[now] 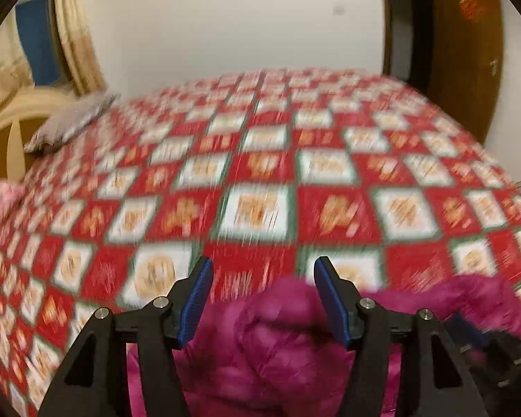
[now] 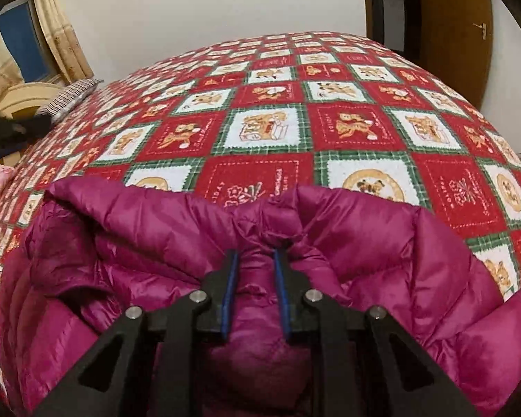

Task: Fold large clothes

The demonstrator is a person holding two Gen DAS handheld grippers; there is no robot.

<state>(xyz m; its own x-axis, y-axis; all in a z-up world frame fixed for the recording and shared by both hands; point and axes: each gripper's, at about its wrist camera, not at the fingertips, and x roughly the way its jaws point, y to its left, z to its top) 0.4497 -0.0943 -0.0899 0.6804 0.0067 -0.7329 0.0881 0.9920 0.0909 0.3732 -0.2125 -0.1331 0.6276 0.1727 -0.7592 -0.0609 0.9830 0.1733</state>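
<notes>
While its 2 blue-padded fingers [image 2: 280,292] press inward on a bunched ridge of fabric, the right gripper [image 2: 256,295] grasps the magenta down jacket [image 2: 382,243] near what looks like its collar or top edge. The jaws stand close together with a thick fold of puffy cloth squeezed between them.

Seen in the blurred left wrist view, the left gripper [image 1: 262,299] has its fingers spread wide, released, holding nothing. A hump of the same jacket [image 1: 278,340] sits just below and between them; whether the pads touch it cannot be told.

That jacket lies rumpled at the near edge of the bed, mounded and creased, with no flat, squared fold visible. By this judgement the folding is at an early stage: the garment likely must be spread flat before any fold is made.

Beyond the jacket, a red, white and green teddy-bear patchwork bedspread [image 2: 267,128] stretches far and to both sides, giving broad open room. At far left lies a striped pillow [image 2: 69,99] by a cream headboard [image 2: 27,95]. A brown wooden door [image 2: 458,34] stands at far right, past the bed's edge.
</notes>
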